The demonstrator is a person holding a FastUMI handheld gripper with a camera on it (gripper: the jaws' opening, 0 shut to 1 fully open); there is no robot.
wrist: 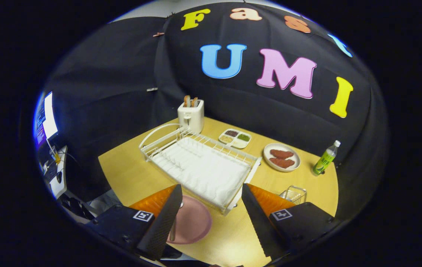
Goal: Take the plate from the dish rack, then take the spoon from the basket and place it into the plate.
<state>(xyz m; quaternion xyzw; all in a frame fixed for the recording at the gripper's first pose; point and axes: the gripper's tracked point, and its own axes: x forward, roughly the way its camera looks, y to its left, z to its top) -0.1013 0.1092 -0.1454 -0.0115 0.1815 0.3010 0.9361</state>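
A pink plate (192, 222) lies flat on the wooden table (125, 174), just in front of the white dish rack (200, 167) and beside my left finger. A metal spoon (174, 230) rests on the plate's left part, partly hidden behind that finger. The small wire basket (293, 194) stands past my right finger, to the right of the rack. My gripper (210, 218) hangs above the table's near side, open, with nothing between its fingers. The rack holds no dishes.
A white toaster (191, 115) with bread stands behind the rack. Further right are a divided snack tray (235, 138), a plate with brown food (281, 157) and a green bottle (326, 158). A monitor and desk (49, 148) are off to the left.
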